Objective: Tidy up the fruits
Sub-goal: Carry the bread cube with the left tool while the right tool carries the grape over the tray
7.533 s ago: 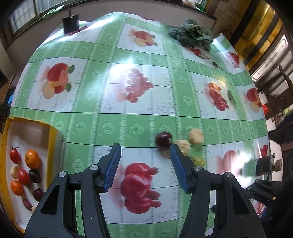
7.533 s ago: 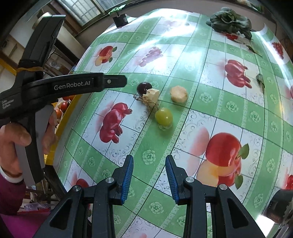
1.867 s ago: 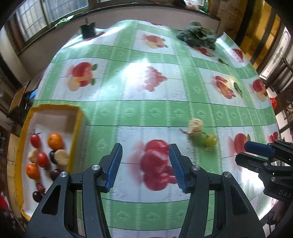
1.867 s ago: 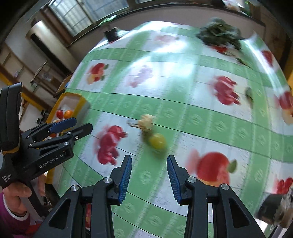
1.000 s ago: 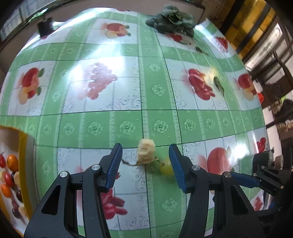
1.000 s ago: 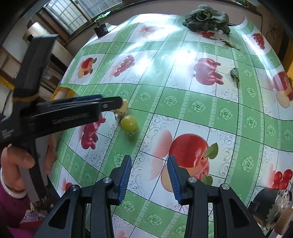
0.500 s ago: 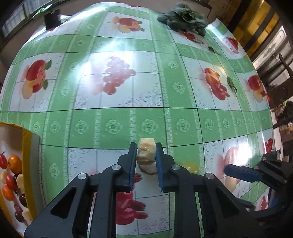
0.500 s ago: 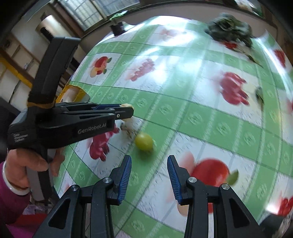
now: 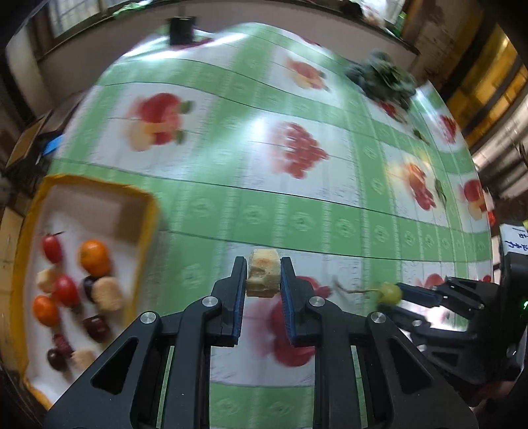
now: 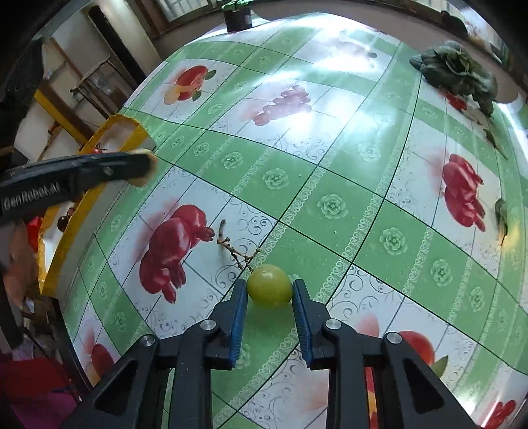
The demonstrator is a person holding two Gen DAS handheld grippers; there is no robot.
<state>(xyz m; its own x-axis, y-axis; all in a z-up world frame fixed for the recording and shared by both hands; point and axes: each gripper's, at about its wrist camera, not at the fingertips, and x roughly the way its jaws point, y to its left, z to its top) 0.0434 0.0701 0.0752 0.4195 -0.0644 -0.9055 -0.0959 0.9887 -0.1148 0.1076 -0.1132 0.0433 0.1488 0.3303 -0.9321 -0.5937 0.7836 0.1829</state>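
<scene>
My left gripper (image 9: 263,264) is shut on a pale yellow fruit chunk (image 9: 262,280) and holds it above the tablecloth, just right of the yellow tray (image 9: 150,211). The tray holds tomatoes, an orange (image 9: 94,258), dark grapes and pale chunks. In the right wrist view, the left gripper (image 10: 147,168) hangs by the tray (image 10: 128,132). My right gripper (image 10: 269,287) is low on the table, its jaws closing, with both pads against a green grape (image 10: 269,286). The grape (image 9: 390,292) also shows at the right gripper's tip (image 9: 401,291). A bare stem (image 10: 236,250) lies just beyond the grape.
Dark leafy greens (image 10: 458,71) lie at the table's far right corner and a black pot (image 10: 236,18) stands at the far edge. The green fruit-print tablecloth (image 10: 330,204) covers the table. A person's hand (image 10: 19,250) holds the left gripper at the left.
The left gripper has lifted the chunk and carried it left toward the tray. The right gripper has dropped around the green grape and its jaws have narrowed onto it.
</scene>
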